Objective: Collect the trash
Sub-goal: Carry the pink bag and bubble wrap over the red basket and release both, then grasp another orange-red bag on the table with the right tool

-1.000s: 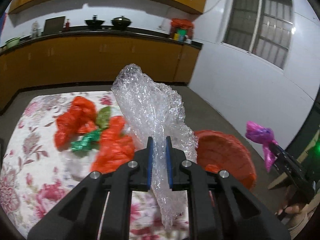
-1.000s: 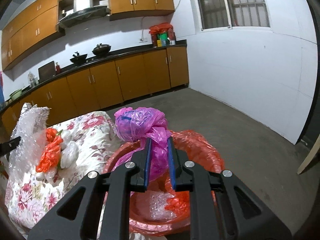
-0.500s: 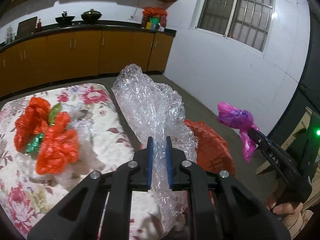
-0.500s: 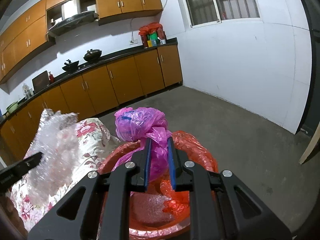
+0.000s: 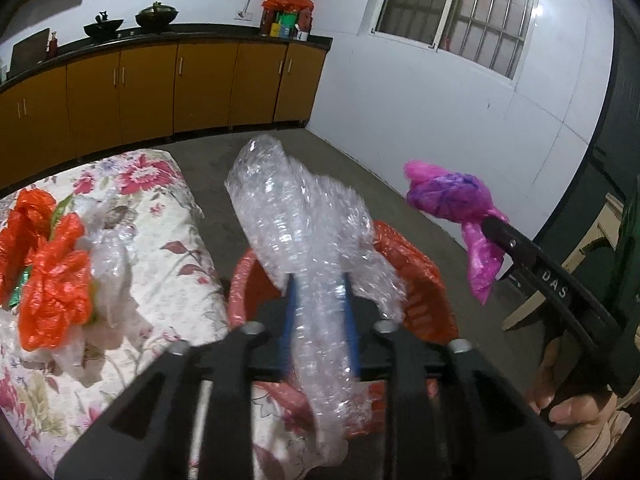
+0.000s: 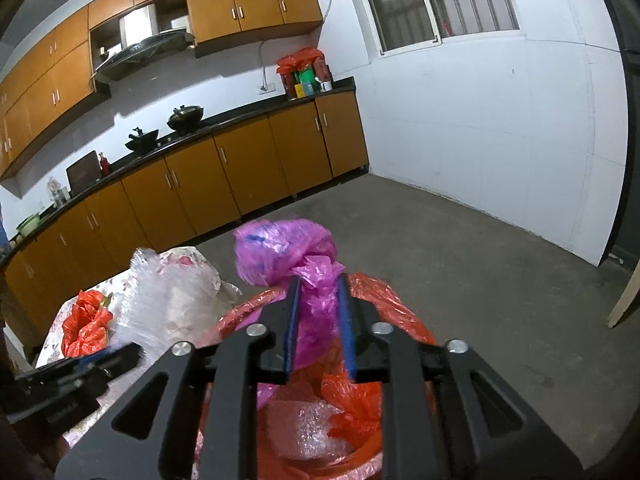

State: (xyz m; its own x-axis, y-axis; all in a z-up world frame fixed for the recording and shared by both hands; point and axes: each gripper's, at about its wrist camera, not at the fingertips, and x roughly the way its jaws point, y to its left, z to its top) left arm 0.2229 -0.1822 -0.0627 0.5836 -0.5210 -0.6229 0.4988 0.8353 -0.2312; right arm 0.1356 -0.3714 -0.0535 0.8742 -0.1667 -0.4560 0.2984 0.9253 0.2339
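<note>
My left gripper holds a long wad of clear bubble wrap upright between its blue pads, and its jaws are opening, loosening on the wrap. It hangs over the red basket beside the table. My right gripper is over the same red basket. The neck of a knotted pink bag stands between its pads, which still touch it as the jaws open. In the left wrist view the pink bag sits at the right gripper's tip.
Orange and clear plastic scraps lie on the floral tablecloth at the left. Bubble wrap and a red bag lie inside the basket. A pale chair stands at the right. Kitchen cabinets line the far wall.
My left gripper swung right from over the table to above the basket, carrying the bubble wrap. The jaws of both grippers have spread wider. The right gripper has hardly shifted.
</note>
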